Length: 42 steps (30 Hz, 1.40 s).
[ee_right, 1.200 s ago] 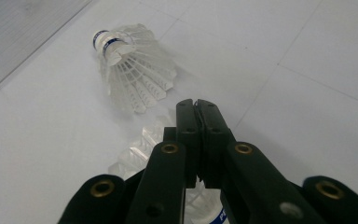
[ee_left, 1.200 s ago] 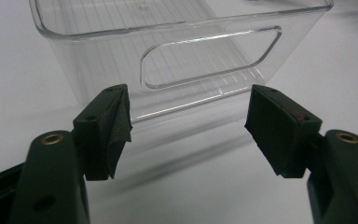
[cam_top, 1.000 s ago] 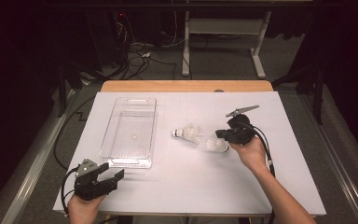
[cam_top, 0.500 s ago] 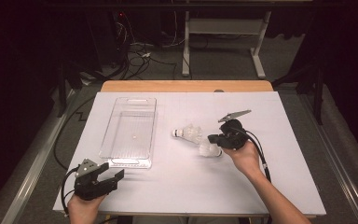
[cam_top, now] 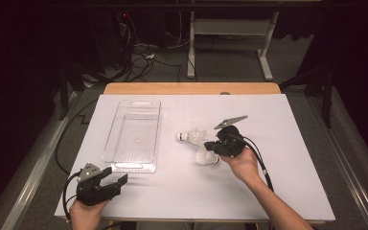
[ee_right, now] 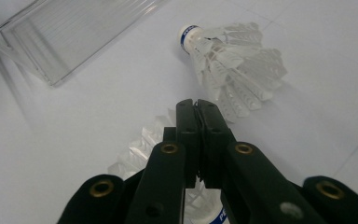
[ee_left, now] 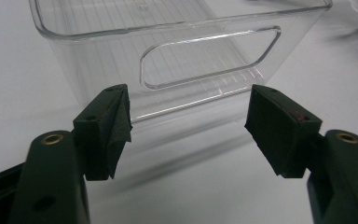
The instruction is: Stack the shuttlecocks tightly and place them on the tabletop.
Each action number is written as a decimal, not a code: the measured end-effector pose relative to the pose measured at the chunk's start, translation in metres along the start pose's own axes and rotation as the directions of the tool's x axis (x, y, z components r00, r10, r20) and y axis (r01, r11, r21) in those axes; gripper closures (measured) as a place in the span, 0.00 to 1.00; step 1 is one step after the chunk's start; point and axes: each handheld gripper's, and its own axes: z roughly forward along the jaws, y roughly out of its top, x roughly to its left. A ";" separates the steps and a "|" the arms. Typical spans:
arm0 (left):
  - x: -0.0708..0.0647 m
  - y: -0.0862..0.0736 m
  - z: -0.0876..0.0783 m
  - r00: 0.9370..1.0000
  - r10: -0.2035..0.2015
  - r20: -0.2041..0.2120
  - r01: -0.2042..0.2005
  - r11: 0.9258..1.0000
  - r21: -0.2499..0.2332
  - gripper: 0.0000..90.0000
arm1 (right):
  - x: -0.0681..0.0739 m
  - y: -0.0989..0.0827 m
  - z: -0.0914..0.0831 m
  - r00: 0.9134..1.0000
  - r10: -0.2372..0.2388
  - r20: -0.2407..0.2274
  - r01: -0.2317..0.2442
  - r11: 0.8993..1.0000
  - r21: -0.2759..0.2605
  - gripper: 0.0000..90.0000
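Two white feather shuttlecocks are at the middle of the white table. One shuttlecock (cam_top: 191,136) (ee_right: 233,60) lies on its side, its cork toward the clear bin. The second shuttlecock (cam_top: 205,157) (ee_right: 137,151) hangs right under my right gripper (cam_top: 211,145) (ee_right: 197,105). That gripper's jaws are pressed together and seem to pinch the rim of its feather skirt. My left gripper (cam_top: 117,178) (ee_left: 189,126) rests open near the front left edge, pointing at the bin's near end wall, with nothing between its jaws.
A clear plastic bin (cam_top: 109,152) (ee_left: 182,23) (ee_right: 51,42) stands empty left of centre, its long side running away from me. The white table sheet (cam_top: 287,158) ends at a wooden strip at the far edge. Cables trail from both grippers.
My right gripper has moved toward me and a little left, and the second shuttlecock has come along with it, away from the lying one. The left gripper has stayed still.
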 end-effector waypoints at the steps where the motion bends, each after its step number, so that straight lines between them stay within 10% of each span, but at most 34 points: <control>1: 0.000 0.000 0.000 1.000 0.000 0.001 0.000 1.000 0.000 0.35 | 0.002 0.001 0.002 1.000 0.002 -0.004 -0.002 1.000 -0.002 0.99; 19: 0.000 0.000 0.000 1.000 0.001 0.003 -0.001 1.000 0.000 0.35 | 0.027 0.016 0.026 0.997 -0.042 -0.058 0.042 0.999 0.001 0.99; 42: 0.001 0.000 0.000 1.000 -0.001 0.007 0.001 1.000 0.003 0.35 | 0.027 0.014 0.026 0.997 -0.048 -0.055 0.049 0.999 0.003 0.95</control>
